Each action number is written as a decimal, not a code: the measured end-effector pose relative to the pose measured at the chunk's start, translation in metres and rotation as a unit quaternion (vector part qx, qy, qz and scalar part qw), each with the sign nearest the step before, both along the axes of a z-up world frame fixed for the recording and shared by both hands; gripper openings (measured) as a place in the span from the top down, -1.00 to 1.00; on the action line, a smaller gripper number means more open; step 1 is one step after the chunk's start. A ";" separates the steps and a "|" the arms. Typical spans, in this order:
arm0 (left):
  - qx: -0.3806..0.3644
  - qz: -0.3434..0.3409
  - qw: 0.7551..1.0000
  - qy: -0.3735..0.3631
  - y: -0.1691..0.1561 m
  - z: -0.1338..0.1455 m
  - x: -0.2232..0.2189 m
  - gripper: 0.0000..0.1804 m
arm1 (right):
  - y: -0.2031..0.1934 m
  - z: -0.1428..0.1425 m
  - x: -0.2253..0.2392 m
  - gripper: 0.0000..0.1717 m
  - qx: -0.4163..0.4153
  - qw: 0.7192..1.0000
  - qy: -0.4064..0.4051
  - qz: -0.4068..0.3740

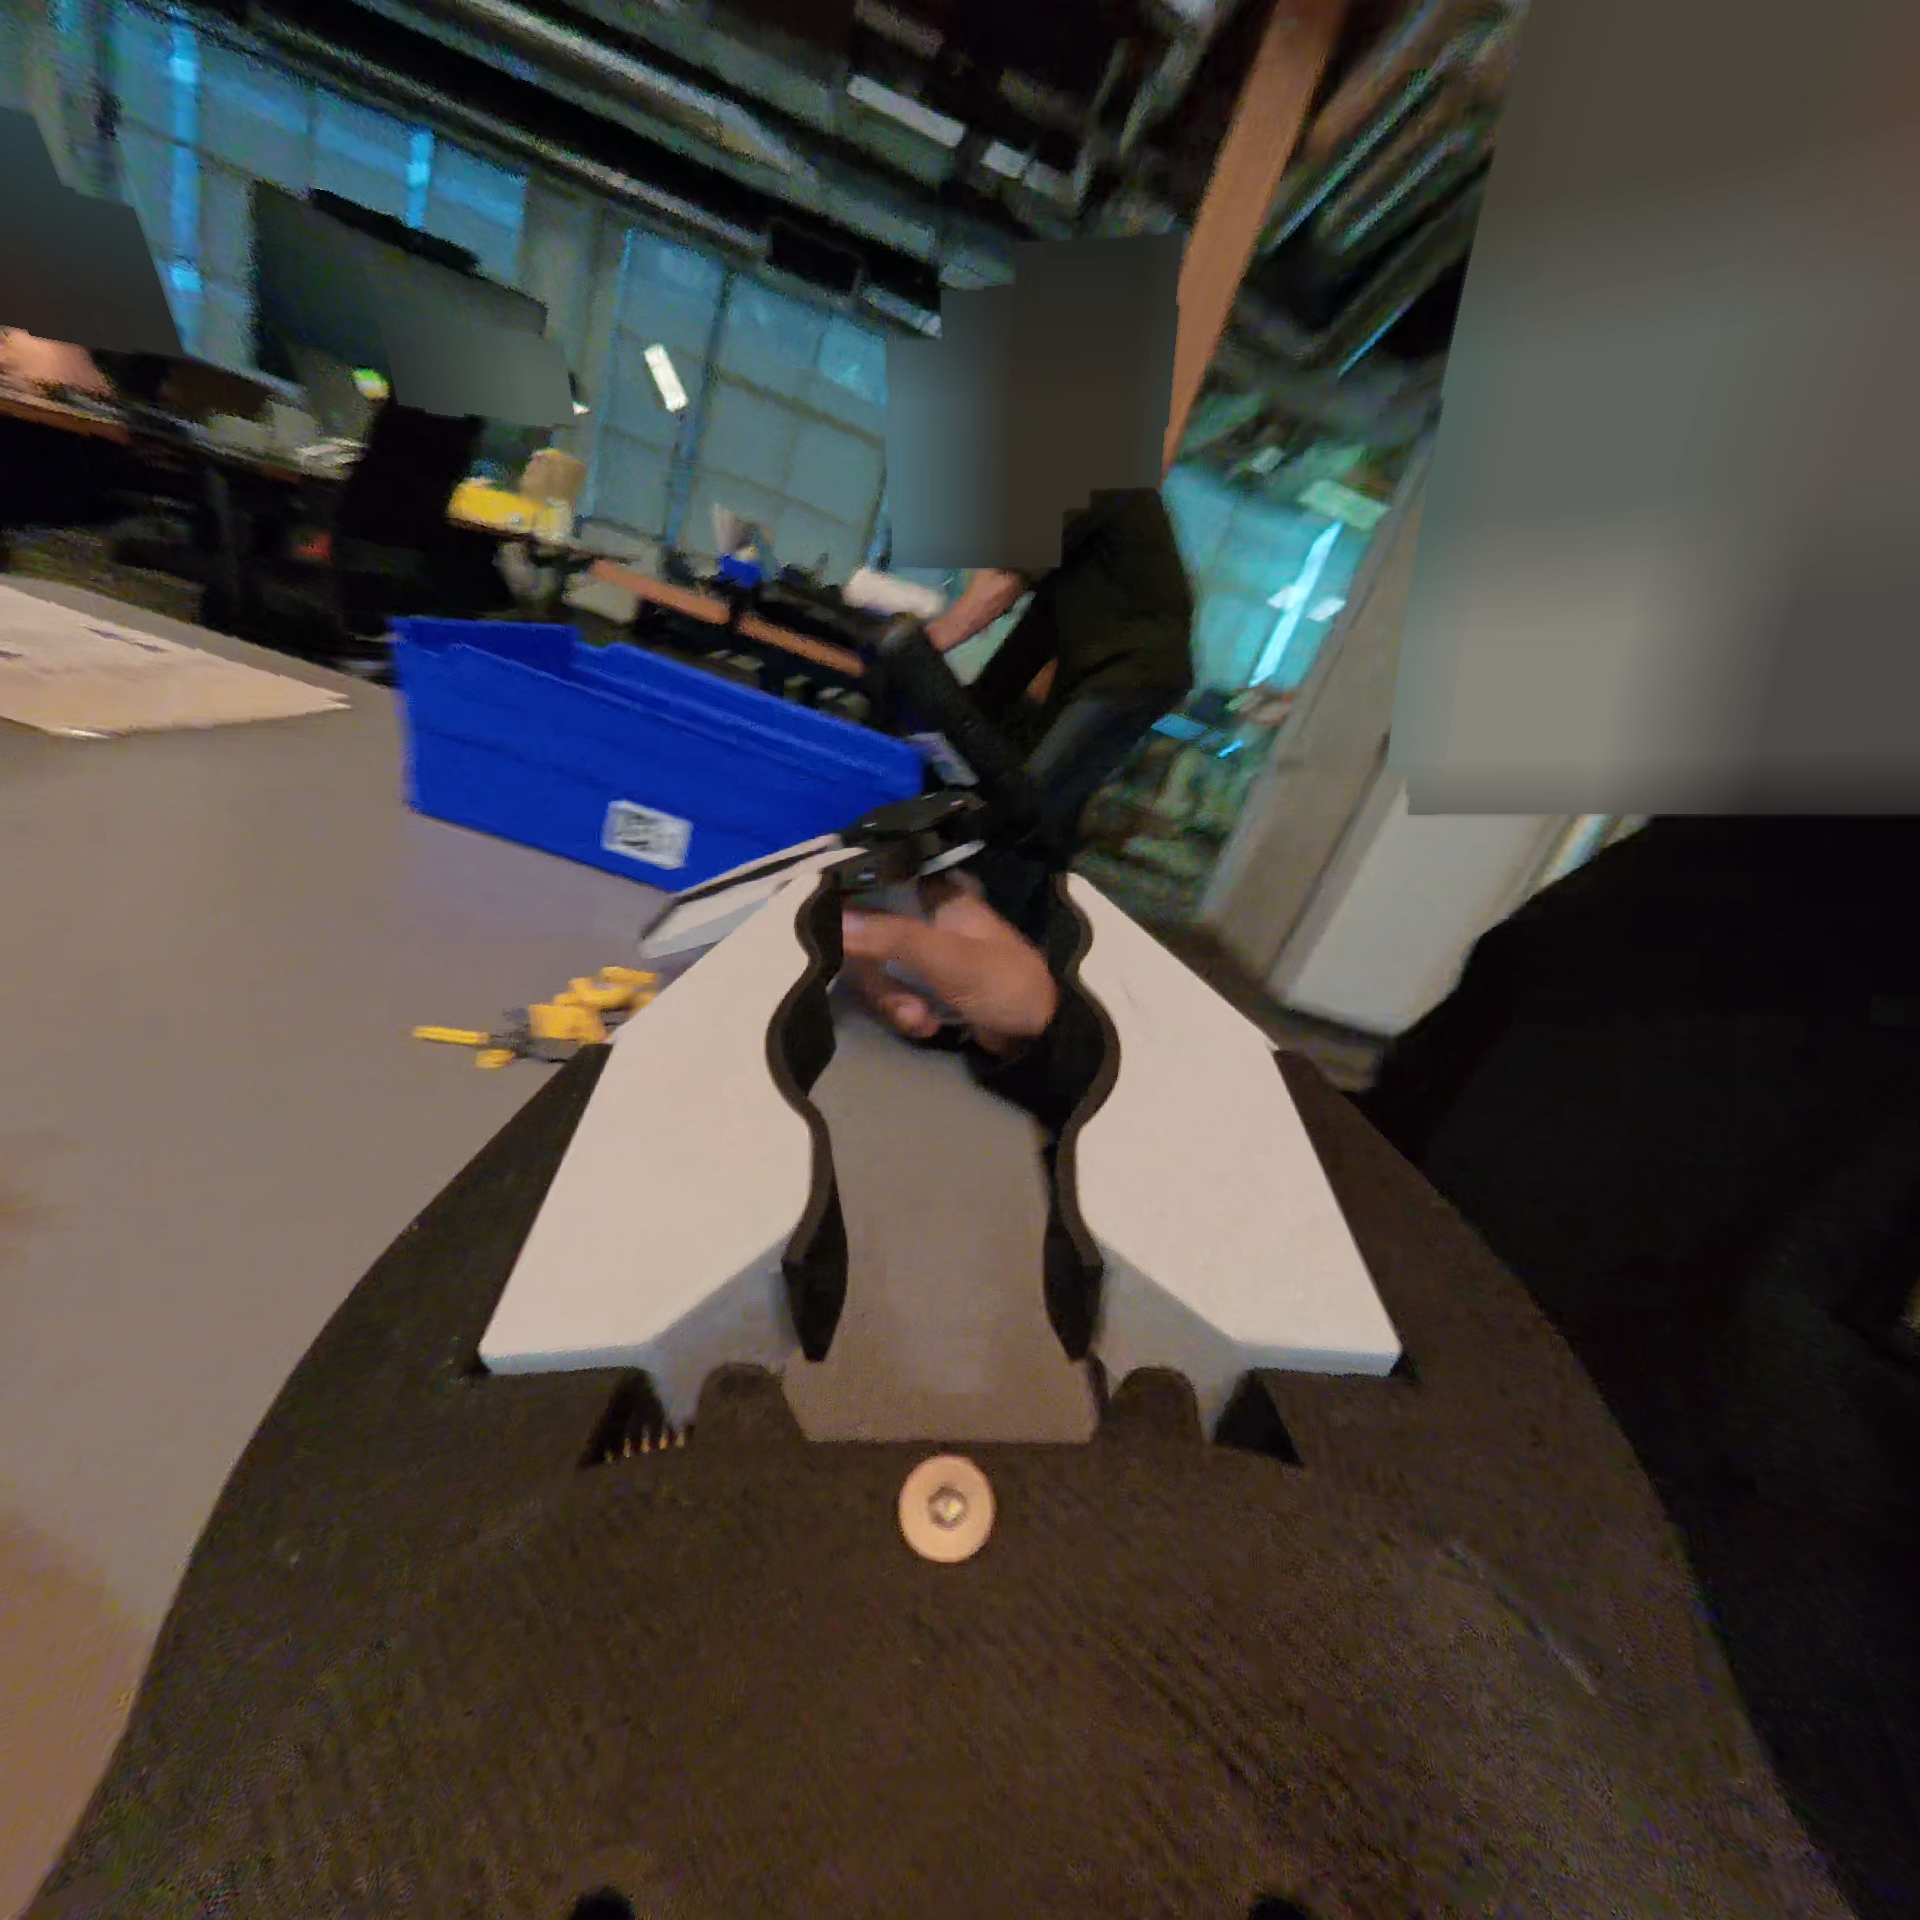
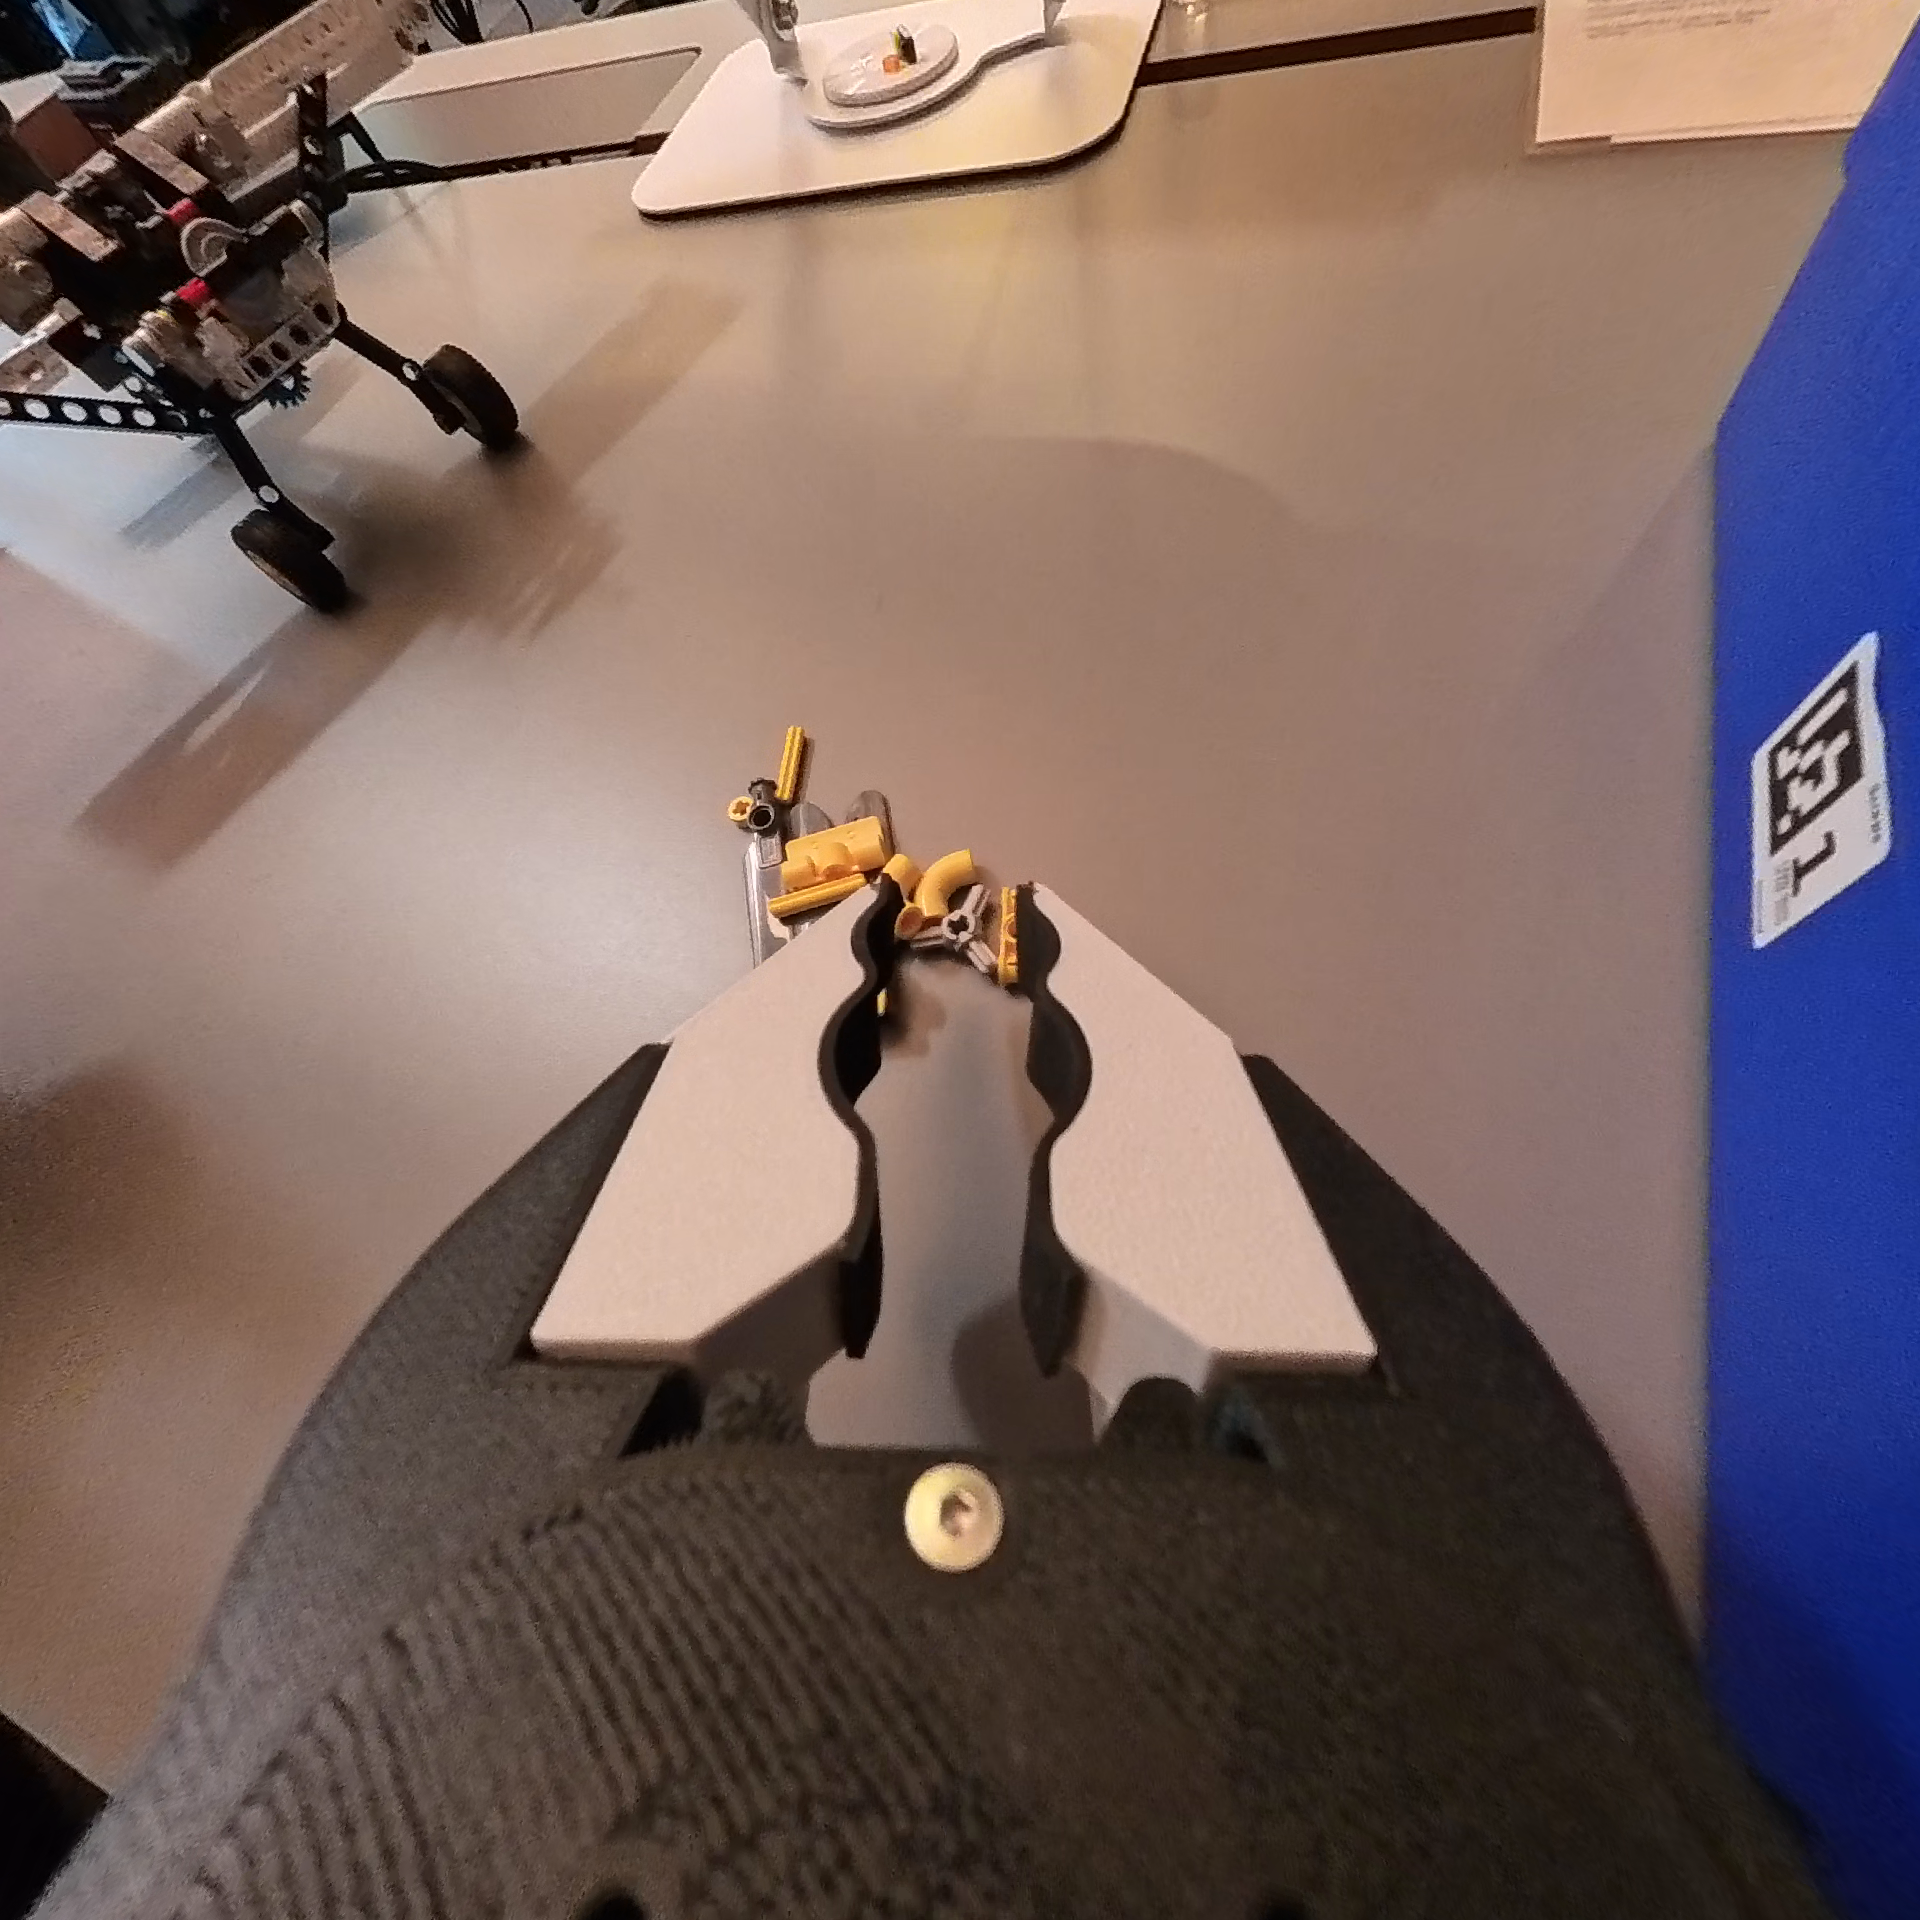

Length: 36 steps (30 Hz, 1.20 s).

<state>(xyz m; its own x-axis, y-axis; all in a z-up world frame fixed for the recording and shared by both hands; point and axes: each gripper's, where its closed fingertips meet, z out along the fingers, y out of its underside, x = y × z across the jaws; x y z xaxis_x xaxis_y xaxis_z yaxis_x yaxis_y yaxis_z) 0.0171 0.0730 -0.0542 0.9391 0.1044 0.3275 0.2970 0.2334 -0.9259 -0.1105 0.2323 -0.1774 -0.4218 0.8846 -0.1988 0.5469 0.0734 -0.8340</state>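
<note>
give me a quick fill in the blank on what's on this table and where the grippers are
1. The bin standing on the table right of the right gripper is coloured ____.
2. The small loose parts at the right gripper's fingertips are mostly ____ in colour.
3. The wheeled model stands to the ____ of the right gripper in its own view.
4. The left gripper has ____ held between its fingers.

Missing words: blue; yellow; left; nothing

A heap of small building parts [image 2: 842, 862] lay on the table [image 2: 1143, 520], a bin [image 2: 1829, 935] to its right, a wheeled model [image 2: 208, 312] far left, a tray [image 2: 894, 125] behind.
</note>
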 end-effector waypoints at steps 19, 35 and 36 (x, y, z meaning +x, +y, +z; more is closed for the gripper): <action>-0.246 0.403 0.876 -0.097 -0.164 -0.067 -0.130 0.06 | -0.004 -0.003 0.001 0.76 0.023 1.000 -0.001 0.009; -0.247 0.304 0.912 -0.120 -0.154 -0.067 -0.071 0.36 | -0.005 -0.004 0.002 0.77 0.031 0.999 0.001 0.013; -0.241 0.286 0.920 -0.120 -0.152 -0.064 -0.059 0.37 | -0.005 -0.004 0.002 0.77 0.033 0.999 0.000 0.013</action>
